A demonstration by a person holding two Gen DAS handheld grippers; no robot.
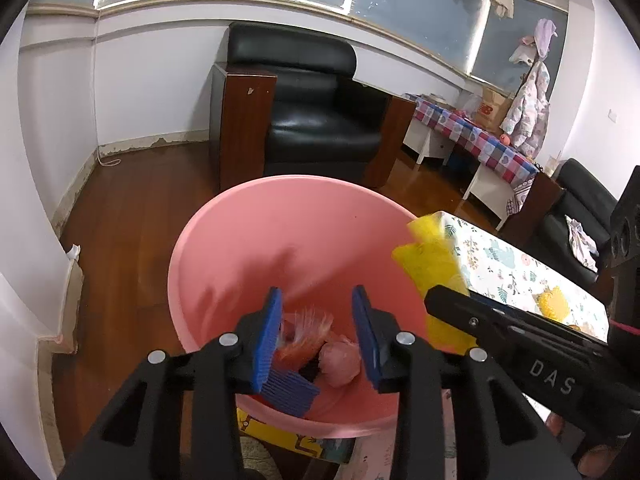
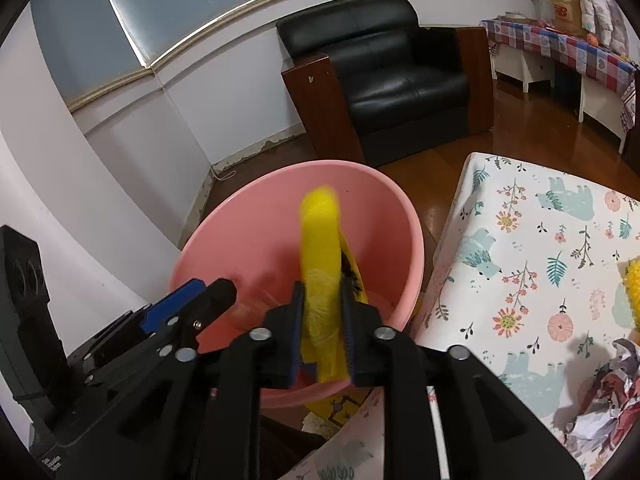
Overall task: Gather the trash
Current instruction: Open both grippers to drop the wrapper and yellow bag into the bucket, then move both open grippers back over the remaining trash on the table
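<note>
A pink bucket (image 1: pixel 280 240) stands on the wooden floor beside the table, seen also in the right wrist view (image 2: pixel 256 232). In it lie an orange-and-clear wrapper (image 1: pixel 308 334) and a pink crumpled wad (image 1: pixel 340 362). My left gripper (image 1: pixel 318 334) is open and empty over the bucket's inside. My right gripper (image 2: pixel 322 316) is shut on a yellow wrapper (image 2: pixel 320 248) and holds it over the bucket's near side; the wrapper (image 1: pixel 434 264) shows at the bucket's right rim in the left wrist view.
A table with a floral cloth (image 2: pixel 532 248) stands right of the bucket, with crumpled paper trash (image 2: pixel 604 404) and a yellow item (image 2: pixel 634 284) on it. A black armchair (image 1: pixel 316 108) stands behind. A white wall is at left.
</note>
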